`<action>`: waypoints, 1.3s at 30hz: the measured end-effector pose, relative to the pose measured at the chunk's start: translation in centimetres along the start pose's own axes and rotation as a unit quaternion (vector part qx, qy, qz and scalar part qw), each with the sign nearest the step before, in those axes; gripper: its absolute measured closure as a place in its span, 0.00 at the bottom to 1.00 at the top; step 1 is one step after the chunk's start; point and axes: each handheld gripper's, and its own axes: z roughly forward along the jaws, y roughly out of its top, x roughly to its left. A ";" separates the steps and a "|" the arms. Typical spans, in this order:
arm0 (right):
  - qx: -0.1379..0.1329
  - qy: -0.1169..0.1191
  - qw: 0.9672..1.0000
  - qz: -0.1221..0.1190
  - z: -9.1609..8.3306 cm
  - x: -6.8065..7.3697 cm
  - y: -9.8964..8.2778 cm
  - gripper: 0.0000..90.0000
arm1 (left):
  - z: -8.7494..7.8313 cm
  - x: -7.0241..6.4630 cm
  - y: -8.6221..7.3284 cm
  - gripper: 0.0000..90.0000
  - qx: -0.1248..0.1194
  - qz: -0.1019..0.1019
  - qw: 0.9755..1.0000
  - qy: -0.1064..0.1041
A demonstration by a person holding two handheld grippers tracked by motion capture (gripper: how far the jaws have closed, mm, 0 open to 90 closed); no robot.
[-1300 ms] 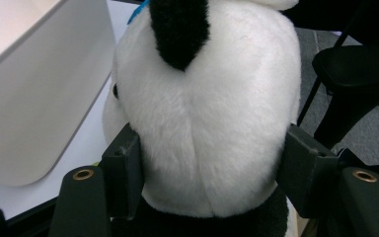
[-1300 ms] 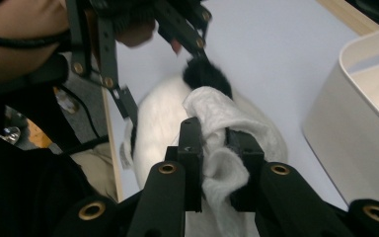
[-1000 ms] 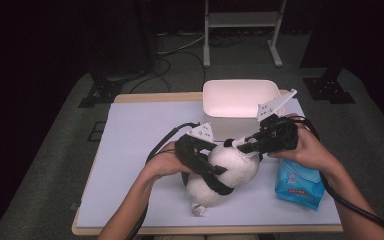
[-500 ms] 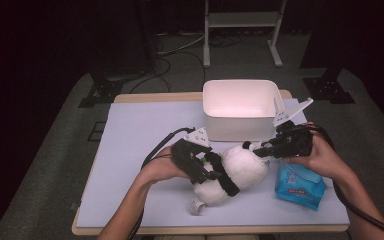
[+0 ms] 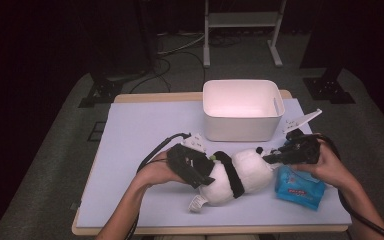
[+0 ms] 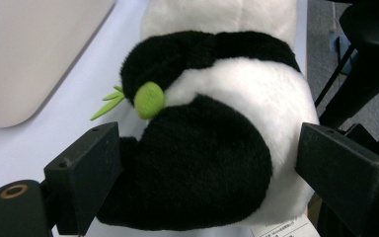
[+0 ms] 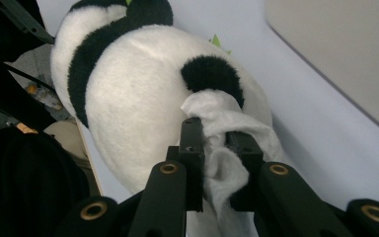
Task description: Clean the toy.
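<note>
left gripper (image 6: 205, 163): we've just been opening it, jaws wide around the plush panda (image 6: 217, 148)
right gripper (image 7: 217, 163): we're pinching a white wipe (image 7: 222, 128) against the panda

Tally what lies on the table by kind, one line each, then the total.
Plush panda: 1
White bin: 1
Blue packet of wipes: 1
White wipe, pinched in the right gripper: 1
Total: 4
</note>
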 end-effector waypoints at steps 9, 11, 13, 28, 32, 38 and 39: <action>-0.030 0.005 0.999 0.012 -1.5 -0.6 -1.5 0.87 | 1.4 -0.3 0.8 0.20 -0.011 0.011 1.000 -0.024; -0.022 0.000 1.000 0.003 -1.8 -0.2 -1.2 0.87 | 1.5 -0.6 1.1 0.20 -0.003 0.019 1.000 -0.024; -0.014 -0.012 1.000 -0.008 -1.8 0.2 -0.6 0.87 | 1.5 -0.6 1.1 0.20 -0.002 0.015 1.000 -0.025; -0.022 -0.004 0.999 -0.023 -2.3 0.4 0.8 0.87 | 1.6 -0.5 1.4 0.20 0.000 0.014 0.999 -0.031; -0.019 -0.002 0.999 -0.029 -2.3 0.6 1.3 0.87 | 1.6 -0.4 1.6 0.20 0.003 0.016 0.999 -0.031; -0.015 0.013 0.999 -0.038 -1.4 1.0 1.8 0.87 | 2.0 -0.5 2.0 0.20 -0.001 0.018 0.999 -0.031; -0.015 0.018 0.999 -0.037 -1.3 1.0 1.9 0.87 | 2.0 -0.5 2.1 0.20 -0.001 0.019 0.999 -0.032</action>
